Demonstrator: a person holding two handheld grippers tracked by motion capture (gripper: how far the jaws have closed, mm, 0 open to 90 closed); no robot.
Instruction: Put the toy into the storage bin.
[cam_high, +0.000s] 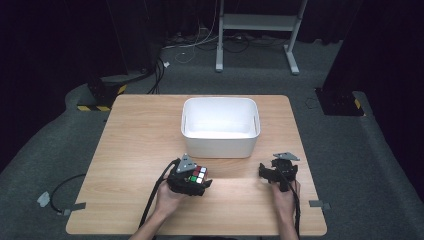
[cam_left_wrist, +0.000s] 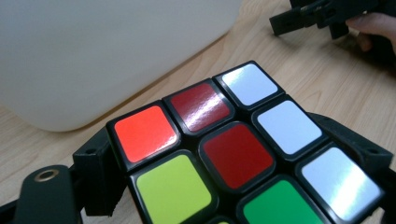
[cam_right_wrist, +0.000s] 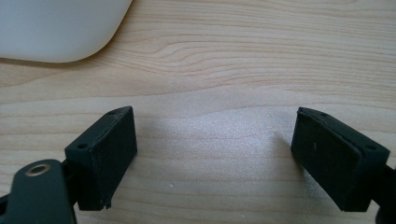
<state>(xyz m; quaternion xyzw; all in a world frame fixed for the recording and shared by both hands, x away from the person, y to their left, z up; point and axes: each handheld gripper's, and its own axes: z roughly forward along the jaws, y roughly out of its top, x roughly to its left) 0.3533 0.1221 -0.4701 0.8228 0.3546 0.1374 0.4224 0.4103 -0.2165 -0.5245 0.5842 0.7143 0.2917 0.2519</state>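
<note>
The left gripper (cam_high: 192, 176) is sitting at about seven o'clock in the high view, its jaws clamping something between them. The right gripper (cam_high: 272, 172) is resting at five o'clock, jaws spread wide, gripping nothing.

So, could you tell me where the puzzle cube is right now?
The puzzle cube sits between the left gripper's jaws, near the table's front edge, just before the white bin.
</note>
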